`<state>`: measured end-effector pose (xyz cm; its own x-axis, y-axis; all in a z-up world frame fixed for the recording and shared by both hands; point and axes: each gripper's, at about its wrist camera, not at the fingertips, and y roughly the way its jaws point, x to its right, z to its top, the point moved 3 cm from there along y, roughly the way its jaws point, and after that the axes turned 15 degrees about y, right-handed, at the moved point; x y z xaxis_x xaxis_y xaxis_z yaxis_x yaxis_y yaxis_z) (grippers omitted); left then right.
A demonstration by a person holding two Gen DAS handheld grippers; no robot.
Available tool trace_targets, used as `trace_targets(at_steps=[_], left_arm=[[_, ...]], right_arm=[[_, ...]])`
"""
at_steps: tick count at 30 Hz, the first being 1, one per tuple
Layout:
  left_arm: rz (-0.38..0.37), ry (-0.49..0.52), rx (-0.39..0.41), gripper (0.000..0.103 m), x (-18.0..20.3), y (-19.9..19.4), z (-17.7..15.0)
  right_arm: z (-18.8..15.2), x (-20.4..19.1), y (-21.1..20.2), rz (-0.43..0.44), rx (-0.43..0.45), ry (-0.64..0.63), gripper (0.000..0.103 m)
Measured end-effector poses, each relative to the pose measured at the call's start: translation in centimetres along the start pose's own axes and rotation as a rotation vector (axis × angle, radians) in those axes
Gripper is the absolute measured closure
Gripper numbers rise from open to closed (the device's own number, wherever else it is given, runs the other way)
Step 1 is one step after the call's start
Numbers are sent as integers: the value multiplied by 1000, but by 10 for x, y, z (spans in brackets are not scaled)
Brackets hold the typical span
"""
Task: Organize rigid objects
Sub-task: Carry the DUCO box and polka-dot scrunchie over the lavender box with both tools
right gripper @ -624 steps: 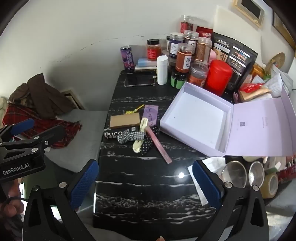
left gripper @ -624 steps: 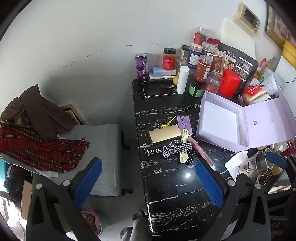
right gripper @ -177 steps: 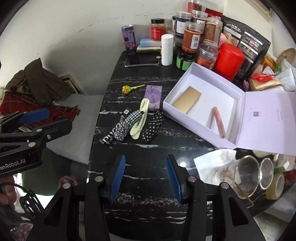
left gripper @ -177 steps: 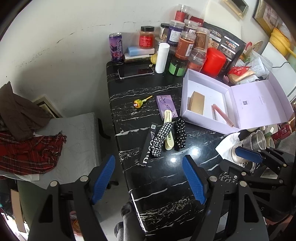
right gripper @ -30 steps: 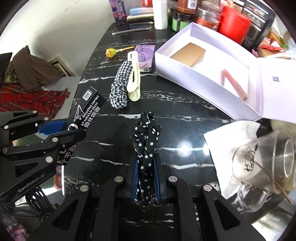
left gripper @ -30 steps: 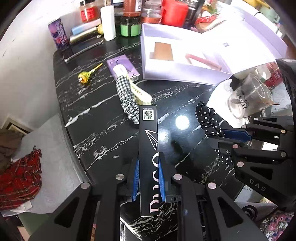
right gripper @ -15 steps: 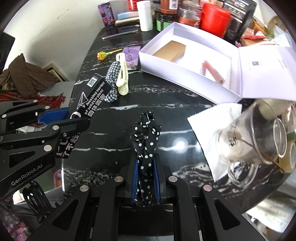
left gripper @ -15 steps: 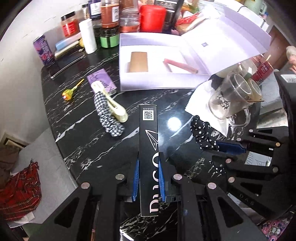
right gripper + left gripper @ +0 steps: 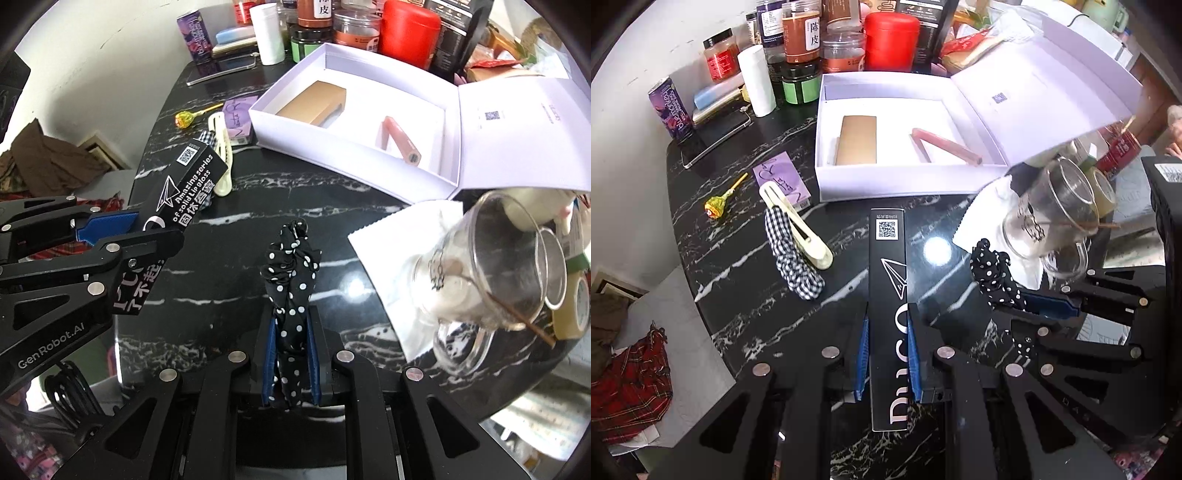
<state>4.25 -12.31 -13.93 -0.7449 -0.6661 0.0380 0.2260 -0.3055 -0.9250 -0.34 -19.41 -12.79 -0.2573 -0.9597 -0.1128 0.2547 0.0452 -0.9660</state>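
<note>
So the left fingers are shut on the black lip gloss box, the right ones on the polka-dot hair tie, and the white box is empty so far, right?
Not quite. The white box is not empty: the left wrist view shows a gold box and a pink stick already in it. The rest holds: the left gripper is shut on the black lip gloss box, the right gripper on the polka-dot hair tie.

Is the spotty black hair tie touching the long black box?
Apart. The left wrist view shows bare tabletop between the spotty hair tie, held in the right tool, and the long black box clamped in the left tool.
</note>
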Motion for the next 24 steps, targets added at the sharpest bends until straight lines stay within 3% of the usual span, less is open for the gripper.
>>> trace_targets(at_steps=[24], left_arm=[[25,-62,53,85,-50,-7,84]], right_arm=[[100,0,-19,14,42,-39,88]])
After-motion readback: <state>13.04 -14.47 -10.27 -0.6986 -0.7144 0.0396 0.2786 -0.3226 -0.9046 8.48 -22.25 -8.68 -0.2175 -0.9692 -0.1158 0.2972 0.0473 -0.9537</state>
